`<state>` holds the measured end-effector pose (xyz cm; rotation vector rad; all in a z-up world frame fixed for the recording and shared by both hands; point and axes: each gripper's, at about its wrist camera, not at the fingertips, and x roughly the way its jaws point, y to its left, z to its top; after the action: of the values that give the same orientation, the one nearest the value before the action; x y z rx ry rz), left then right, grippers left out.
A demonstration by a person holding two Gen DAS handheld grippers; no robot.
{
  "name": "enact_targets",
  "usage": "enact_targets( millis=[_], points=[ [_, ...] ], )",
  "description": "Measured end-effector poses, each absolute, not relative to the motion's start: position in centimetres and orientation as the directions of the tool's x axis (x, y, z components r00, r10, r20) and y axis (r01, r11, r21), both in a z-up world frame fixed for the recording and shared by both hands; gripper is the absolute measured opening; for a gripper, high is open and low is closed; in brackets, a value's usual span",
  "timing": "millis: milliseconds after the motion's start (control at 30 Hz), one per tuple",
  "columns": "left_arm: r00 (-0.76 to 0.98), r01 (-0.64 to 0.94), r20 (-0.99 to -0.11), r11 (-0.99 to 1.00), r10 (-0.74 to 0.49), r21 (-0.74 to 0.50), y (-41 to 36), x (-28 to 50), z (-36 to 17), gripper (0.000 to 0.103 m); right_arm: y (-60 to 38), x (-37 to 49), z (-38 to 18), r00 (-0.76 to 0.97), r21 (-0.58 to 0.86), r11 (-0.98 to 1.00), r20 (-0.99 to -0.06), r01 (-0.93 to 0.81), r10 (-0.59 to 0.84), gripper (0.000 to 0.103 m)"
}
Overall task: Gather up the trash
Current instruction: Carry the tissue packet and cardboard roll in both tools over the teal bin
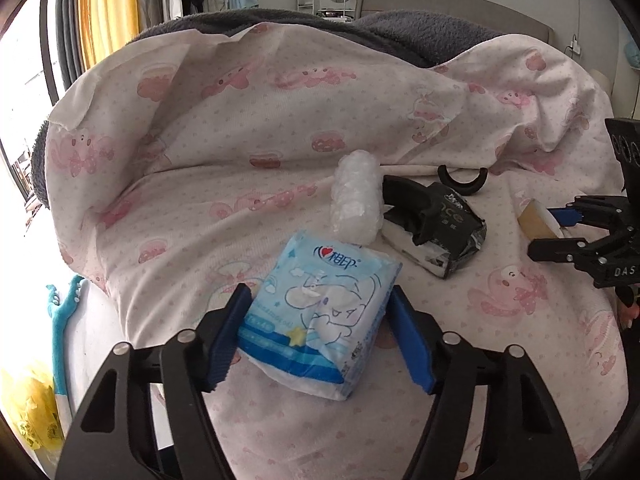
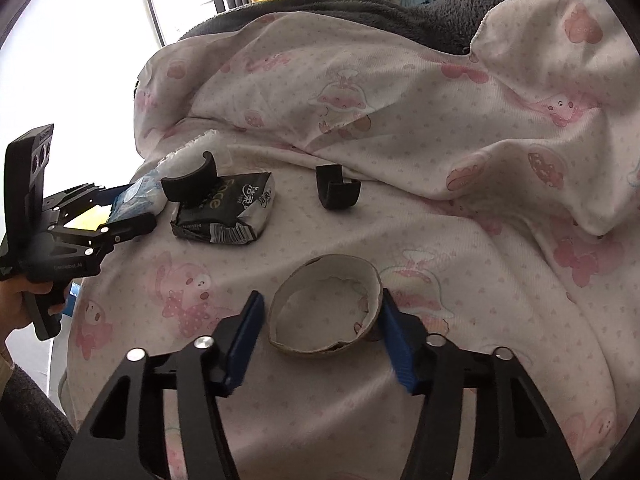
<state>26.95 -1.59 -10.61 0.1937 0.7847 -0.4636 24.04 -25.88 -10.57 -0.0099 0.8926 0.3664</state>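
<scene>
As we read leftward to rightward, our left gripper [image 1: 320, 330] clasps the blue tissue pack [image 1: 320, 320] at six o'clock on the bedsheet [image 1: 240, 208]; our right gripper [image 2: 322, 336] brackets the cardboard tube [image 2: 326, 306], its right pad touching, left apart.

- Ahead of your left gripper [image 1: 318, 334], the blue tissue pack [image 1: 320, 316] fills the gap between the pads; the bubble-wrap roll [image 1: 356, 200] touches its far corner.
- To its right, the black wrapper [image 1: 436, 232] blocks that side, with bare bedsheet [image 1: 200, 208] to the left.
- Your right gripper [image 2: 320, 336] straddles the cardboard ring [image 2: 326, 308]; open sheet lies between it and the black clip [image 2: 336, 190].
- The bunched quilt [image 2: 400, 92] walls off the far side.
</scene>
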Motion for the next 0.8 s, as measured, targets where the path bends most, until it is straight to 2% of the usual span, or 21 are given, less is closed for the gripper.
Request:
enact_targets(
  millis=[100,333,667,800],
  points=[
    [0.617,0.466,-0.717,0.885,-0.323,0.001,-1.7,26.6,-10.3,0.070,-25.5,24.2,-10.5,0.575,0.127,0.942,-0.764,-0.312,0.293,0.049],
    [0.625,0.447,-0.720,0.894,-0.301,0.014,-1.6,25.2,-9.2,0.069,-24.6,23.8,-10.3,0.578,0.114,0.941,-0.764,-0.318,0.288,0.048],
    [0.666,0.350,-0.686,0.935,-0.293,-0.059,0.9,22.5,-6.7,0.069,-22.5,22.4,-7.7,0.597,0.180,0.915,-0.709,-0.361,0.375,0.048],
    [0.681,0.330,-0.685,0.943,-0.261,-0.031,1.3,21.2,-6.0,0.069,-21.0,21.6,-7.0,0.590,0.206,0.899,-0.694,-0.386,0.413,0.048]
  ],
)
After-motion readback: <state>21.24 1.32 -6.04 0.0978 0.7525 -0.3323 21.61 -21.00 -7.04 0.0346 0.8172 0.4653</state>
